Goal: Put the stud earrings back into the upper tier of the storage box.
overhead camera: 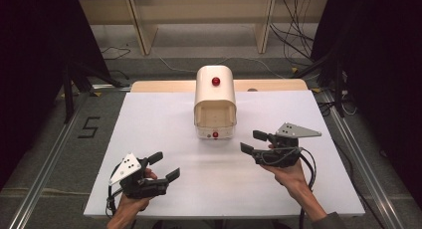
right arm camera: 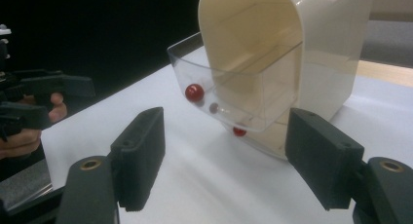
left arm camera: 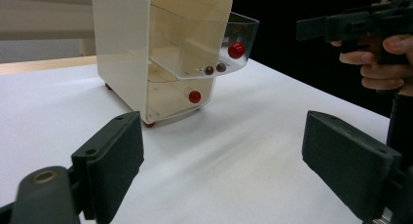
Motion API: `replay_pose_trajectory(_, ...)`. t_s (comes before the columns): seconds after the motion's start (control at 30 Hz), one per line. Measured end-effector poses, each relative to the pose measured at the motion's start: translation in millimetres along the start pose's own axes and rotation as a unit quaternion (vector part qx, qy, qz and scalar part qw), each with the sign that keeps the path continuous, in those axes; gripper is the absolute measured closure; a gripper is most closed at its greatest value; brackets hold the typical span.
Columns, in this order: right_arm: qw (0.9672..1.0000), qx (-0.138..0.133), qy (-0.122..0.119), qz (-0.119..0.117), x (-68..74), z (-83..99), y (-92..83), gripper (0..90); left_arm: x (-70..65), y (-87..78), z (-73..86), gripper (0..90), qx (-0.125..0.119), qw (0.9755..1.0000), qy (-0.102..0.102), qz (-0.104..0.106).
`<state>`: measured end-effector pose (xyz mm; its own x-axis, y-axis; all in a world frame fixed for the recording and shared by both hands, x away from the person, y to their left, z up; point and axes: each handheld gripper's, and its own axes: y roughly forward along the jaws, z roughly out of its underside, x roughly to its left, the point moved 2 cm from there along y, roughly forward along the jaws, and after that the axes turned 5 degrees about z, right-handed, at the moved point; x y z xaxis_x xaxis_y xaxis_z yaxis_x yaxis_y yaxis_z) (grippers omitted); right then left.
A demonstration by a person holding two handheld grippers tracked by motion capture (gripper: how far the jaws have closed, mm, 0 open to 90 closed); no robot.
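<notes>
While both grippers' jaws stand apart — nothing between — the cream drawer cabinet point(overhead camera: 215, 102) sits just beyond the right gripper point(overhead camera: 253, 142), left gripper point(overhead camera: 165, 166) farther off.

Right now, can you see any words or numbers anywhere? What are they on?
"5": one big dark numeral on the grey floor, left of the white table.
The cream drawer box with its red knobs carries no words or labels that can be read.
The black tools bear no readable marks.
</notes>
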<state>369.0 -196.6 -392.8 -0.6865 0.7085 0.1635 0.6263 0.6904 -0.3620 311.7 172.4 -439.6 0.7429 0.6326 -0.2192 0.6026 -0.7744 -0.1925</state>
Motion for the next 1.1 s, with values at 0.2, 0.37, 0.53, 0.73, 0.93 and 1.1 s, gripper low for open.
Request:
replay_pose_trajectory(0.2,1.0,-0.006,0.0,0.0,1.9,14.6,-10.4,30.1,-0.3,0.3,0.1,14.9,0.002,1.0,0.0,0.002)
replay_pose_trajectory(0.37,0.9999,-0.012,-0.004,0.003,2.9,22.0,-16.5,28.4,-0.3,0.6,0.3,14.9,0.003,1.0,0.0,0.003)
replay_pose_trajectory(0.53,0.9997,-0.022,-0.007,0.008,3.2,28.7,-20.7,27.9,-0.4,0.7,0.5,14.9,0.005,1.0,0.0,0.004)
replay_pose_trajectory(0.73,0.9994,-0.031,-0.011,0.012,2.8,35.9,-26.0,26.1,-0.5,1.0,0.6,14.9,0.006,1.0,0.0,0.005)
replay_pose_trajectory(0.93,0.999,-0.037,-0.012,0.021,0.9,44.7,-34.4,26.1,0.0,0.9,0.5,14.9,0.008,0.9999,-0.001,0.007)
replay_pose_trajectory(1.1,0.9986,-0.043,-0.008,0.031,-2.5,54.1,-41.2,26.2,-0.4,1.7,0.9,14.9,0.012,0.9999,0.0,0.009)
